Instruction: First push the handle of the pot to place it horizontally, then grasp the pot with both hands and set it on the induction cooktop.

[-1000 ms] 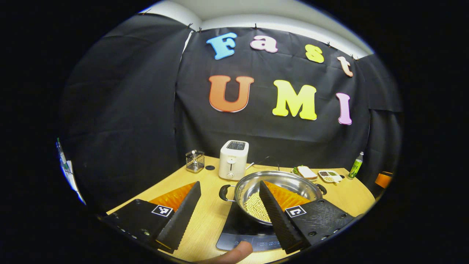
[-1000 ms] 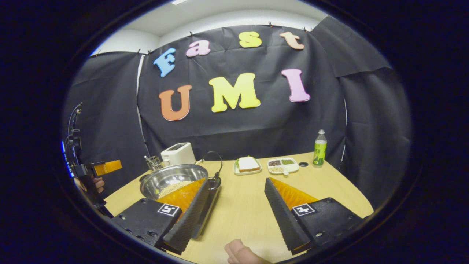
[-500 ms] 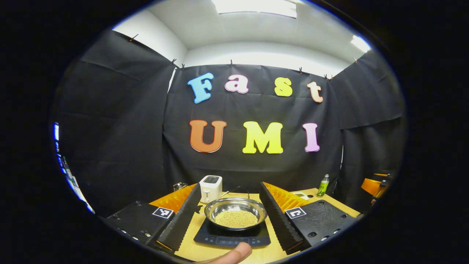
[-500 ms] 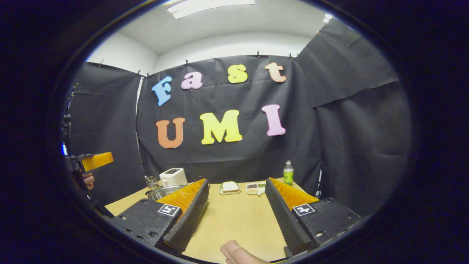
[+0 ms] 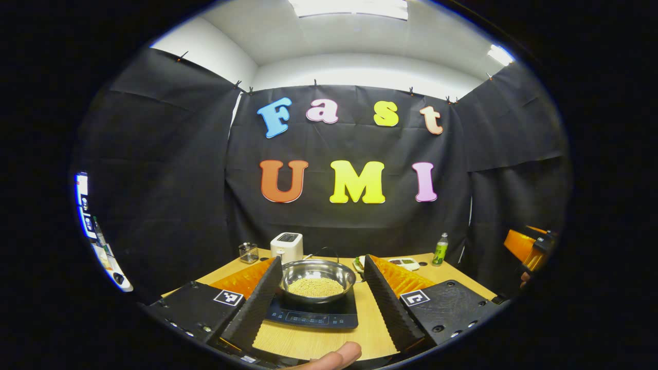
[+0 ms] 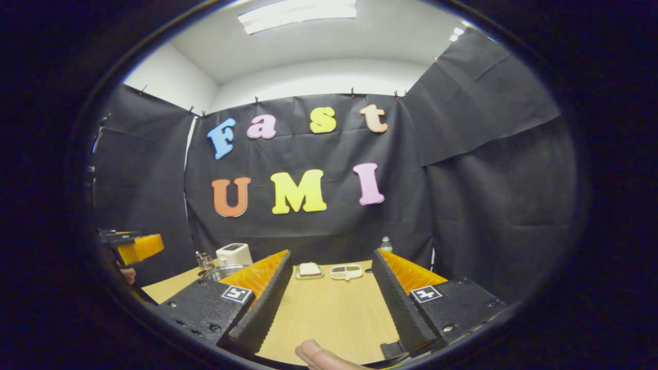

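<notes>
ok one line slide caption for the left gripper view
Open left gripper held back from the steel pot of beans sitting on the induction cooktop.

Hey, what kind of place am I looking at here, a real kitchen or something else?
Probably a staged kitchen booth, not a real kitchen: black cloth walls surround one wooden table that holds a pot on an induction cooktop and a toaster.
</notes>
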Action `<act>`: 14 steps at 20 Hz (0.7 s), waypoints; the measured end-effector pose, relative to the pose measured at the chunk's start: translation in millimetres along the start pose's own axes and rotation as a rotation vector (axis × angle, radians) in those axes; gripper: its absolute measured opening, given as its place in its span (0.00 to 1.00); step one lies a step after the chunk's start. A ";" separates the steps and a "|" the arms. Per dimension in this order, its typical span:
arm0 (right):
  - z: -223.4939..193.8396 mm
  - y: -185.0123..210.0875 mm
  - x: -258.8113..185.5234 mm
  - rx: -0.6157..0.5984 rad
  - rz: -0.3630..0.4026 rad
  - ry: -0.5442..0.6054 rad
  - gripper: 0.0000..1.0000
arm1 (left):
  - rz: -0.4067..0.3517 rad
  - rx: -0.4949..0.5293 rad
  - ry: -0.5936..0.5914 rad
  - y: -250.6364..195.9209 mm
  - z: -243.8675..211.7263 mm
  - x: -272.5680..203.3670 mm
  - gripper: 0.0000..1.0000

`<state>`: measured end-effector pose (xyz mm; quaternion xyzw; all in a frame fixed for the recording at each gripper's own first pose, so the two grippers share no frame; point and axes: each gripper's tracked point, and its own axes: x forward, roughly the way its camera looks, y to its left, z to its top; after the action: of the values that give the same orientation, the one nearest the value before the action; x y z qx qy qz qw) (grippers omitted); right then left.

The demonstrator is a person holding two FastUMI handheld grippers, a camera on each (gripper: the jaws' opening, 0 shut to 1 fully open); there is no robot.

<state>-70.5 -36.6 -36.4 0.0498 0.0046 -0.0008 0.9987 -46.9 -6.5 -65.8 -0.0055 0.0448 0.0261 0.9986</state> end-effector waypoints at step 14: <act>1.0 0.8 -18.6 0.003 0.051 -0.020 0.94 | -0.036 -0.007 -0.006 -6.8 -4.6 -21.3 0.95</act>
<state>-89.0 -35.9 -35.2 0.0512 -0.0068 0.0241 0.9984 -68.2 -14.5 -68.4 -0.0100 0.0414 0.0085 0.9991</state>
